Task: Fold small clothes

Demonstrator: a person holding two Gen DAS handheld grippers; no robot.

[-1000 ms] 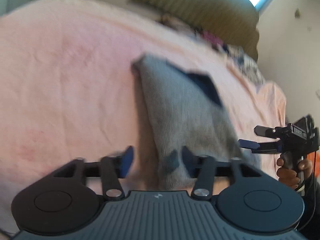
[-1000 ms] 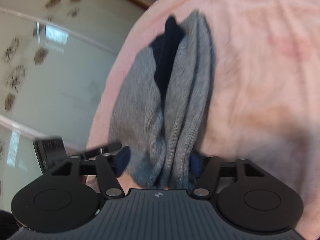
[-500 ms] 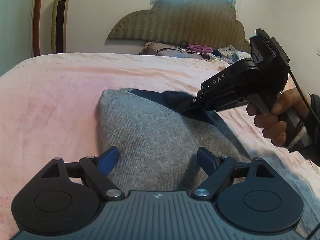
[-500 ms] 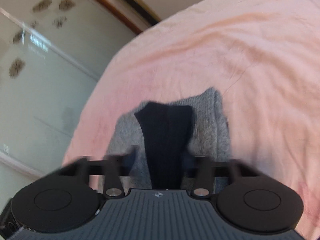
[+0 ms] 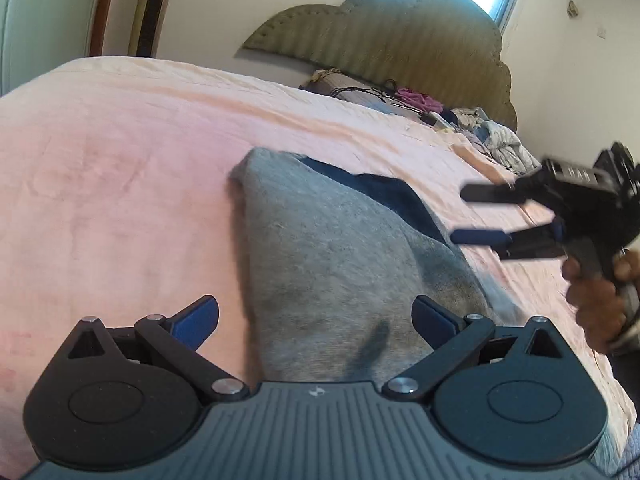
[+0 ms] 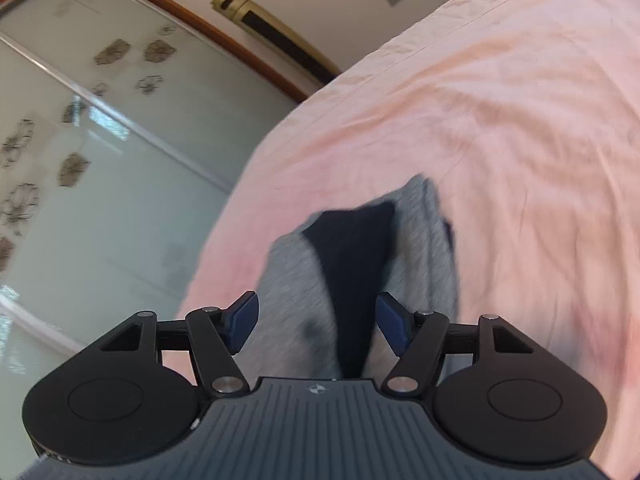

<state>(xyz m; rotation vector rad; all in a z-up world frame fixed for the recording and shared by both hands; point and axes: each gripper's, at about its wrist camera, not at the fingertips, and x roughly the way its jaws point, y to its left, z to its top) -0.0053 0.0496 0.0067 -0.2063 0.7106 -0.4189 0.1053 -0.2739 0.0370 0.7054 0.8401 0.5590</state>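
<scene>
Grey and soft, the small garment (image 5: 332,264) lies folded on the pink bed sheet (image 5: 120,184), about in the middle of the bed. A dark blue part (image 6: 352,264) of it shows on top, running along the fold. The grey cloth looks bunched into long folds in the right wrist view, but that picture is a bit blurry.

The left gripper (image 5: 316,316) is wide open. Its jaws have just been opening. The near end of the garment lies below and between its blue pads (image 5: 198,318), but the pads do not press on it. One pad is over the pink sheet and the other is over the grey cloth.

The right gripper (image 6: 316,322) is partly open, and its jaws have just been opening too. The grey cloth and the dark blue strip show between its pads, but nothing is squeezed. In the left wrist view this gripper (image 5: 476,216) hangs above the sheet next to the garment's right edge, held by a hand (image 5: 596,304), and it holds nothing.

At the far end of the bed stands a wavy headboard (image 5: 384,36). A heap of other clothes (image 5: 480,128) lies by it. Beside the bed is a glass sliding door with flower shapes (image 6: 80,140).
</scene>
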